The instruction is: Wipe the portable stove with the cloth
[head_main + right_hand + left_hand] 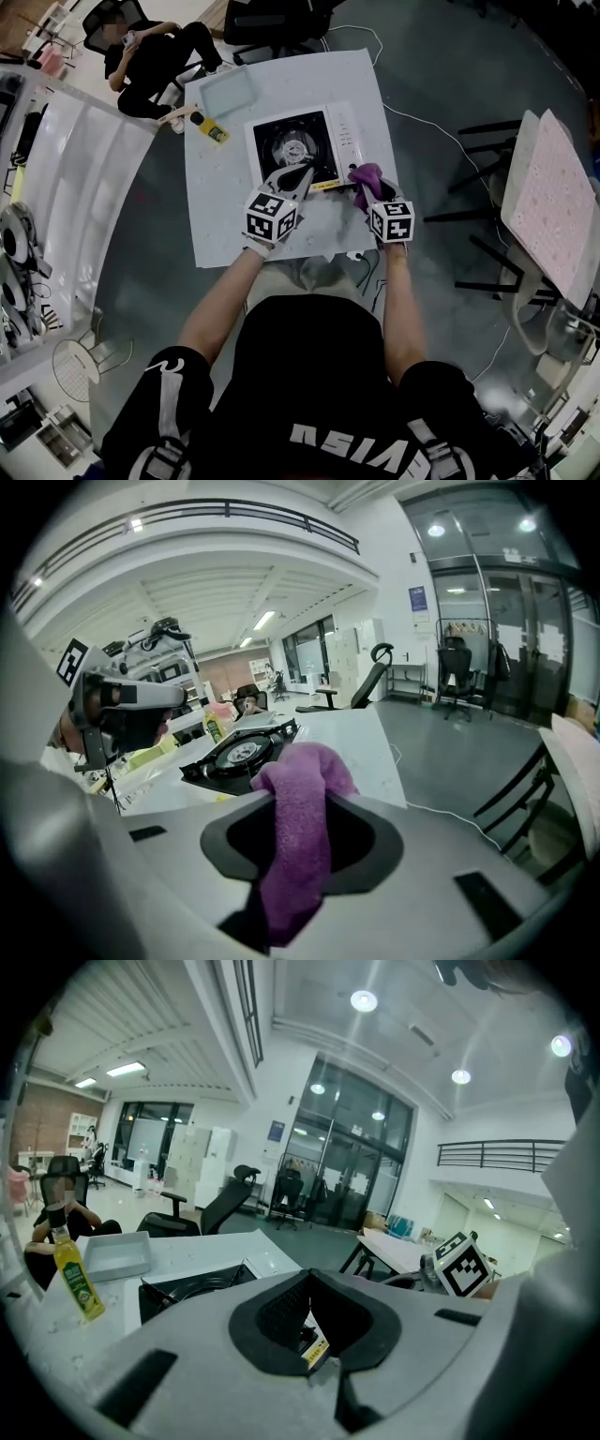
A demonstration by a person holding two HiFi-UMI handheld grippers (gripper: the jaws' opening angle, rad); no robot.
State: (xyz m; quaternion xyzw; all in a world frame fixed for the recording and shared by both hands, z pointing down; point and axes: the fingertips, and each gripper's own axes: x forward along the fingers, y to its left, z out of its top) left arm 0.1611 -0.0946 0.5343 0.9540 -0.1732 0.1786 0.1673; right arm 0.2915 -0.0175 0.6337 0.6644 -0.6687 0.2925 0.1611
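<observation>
Cloth (367, 174) of purple colour is being pinched by the closed jaws of the right gripper (362, 193), just right of the frame's centre, beside the lower right corner of the portable stove (295, 141) on the white table (217, 220). Left gripper (302, 175) is hovering over the stove's near edge, jaws together and holding nothing.

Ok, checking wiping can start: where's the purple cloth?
Head view: the purple cloth is pinched in the right claw, by the near right corner of the portable stove.
</observation>
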